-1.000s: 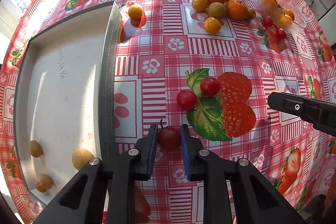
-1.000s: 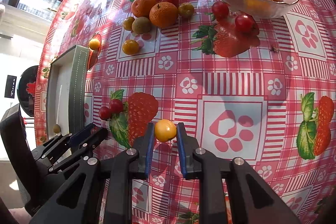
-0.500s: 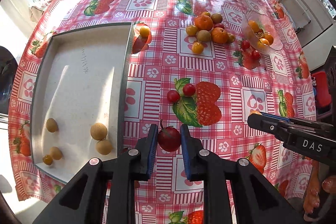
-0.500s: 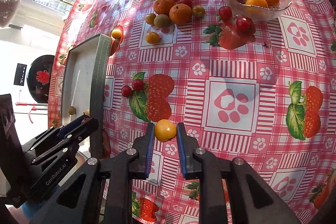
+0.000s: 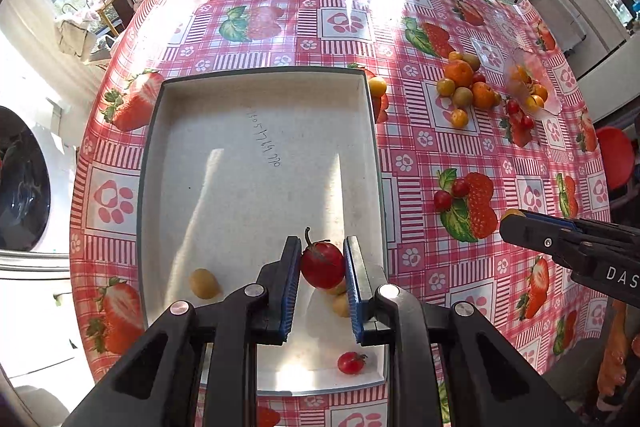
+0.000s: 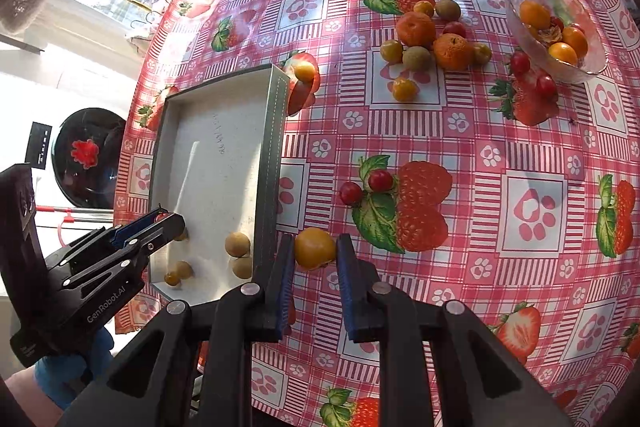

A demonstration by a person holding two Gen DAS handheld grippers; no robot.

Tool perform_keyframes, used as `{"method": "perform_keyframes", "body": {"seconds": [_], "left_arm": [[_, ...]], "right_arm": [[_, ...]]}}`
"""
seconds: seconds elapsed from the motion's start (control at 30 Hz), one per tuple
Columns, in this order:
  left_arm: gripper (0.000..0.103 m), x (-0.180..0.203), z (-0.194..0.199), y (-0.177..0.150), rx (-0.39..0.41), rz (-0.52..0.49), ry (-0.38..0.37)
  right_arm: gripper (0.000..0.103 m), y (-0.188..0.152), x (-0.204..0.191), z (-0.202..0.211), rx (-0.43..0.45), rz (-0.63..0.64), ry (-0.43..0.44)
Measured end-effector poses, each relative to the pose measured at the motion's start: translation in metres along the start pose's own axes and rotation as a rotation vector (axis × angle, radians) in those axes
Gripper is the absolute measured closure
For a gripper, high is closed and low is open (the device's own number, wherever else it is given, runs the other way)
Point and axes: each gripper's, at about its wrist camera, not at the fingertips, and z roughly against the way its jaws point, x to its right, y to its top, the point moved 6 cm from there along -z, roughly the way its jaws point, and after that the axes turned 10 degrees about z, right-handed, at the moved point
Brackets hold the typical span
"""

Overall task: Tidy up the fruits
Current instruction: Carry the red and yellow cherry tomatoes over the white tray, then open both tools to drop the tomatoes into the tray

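My left gripper (image 5: 322, 259) is shut on a red cherry tomato (image 5: 322, 264) with a stem, held above the near end of the white tray (image 5: 256, 147). In the tray lie a few tan round fruits (image 5: 204, 283) and a small red tomato (image 5: 350, 363). My right gripper (image 6: 314, 251) is shut on a yellow cherry tomato (image 6: 315, 248), hanging over the tablecloth just right of the tray's wall (image 6: 272, 155). In the right wrist view the left gripper (image 6: 160, 223) reaches over the tray from the left. Two red tomatoes (image 6: 366, 187) lie on the cloth.
A heap of oranges, kiwis and small tomatoes (image 6: 434, 35) sits at the far middle of the table. A glass bowl (image 6: 556, 27) with yellow and orange fruit stands at the far right, two red tomatoes (image 6: 532, 73) beside it. One yellow tomato (image 6: 304, 71) rests by the tray's far corner.
Both grippers rose off the table with their tomatoes. The left one carried the red tomato leftward to above the tray; the right one shifted left toward the tray's wall.
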Motion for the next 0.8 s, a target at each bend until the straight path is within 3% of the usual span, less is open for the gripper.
{"method": "perform_keyframes", "body": {"seconds": [0.2, 0.4, 0.8], "left_arm": [[0.080, -0.048, -0.018, 0.015, -0.021, -0.009, 0.020], [0.080, -0.070, -0.040, 0.022, -0.046, -0.031, 0.041], [0.080, -0.081, -0.069, 0.027, -0.098, -0.049, 0.059]], "right_arm": [[0.081, 0.024, -0.053, -0.035, -0.031, 0.014, -0.004], [0.081, 0.034, -0.086, -0.069, -0.085, 0.033, -0.030], [0.080, 0.043, -0.089, -0.113, -0.159, 0.020, -0.094]]}}
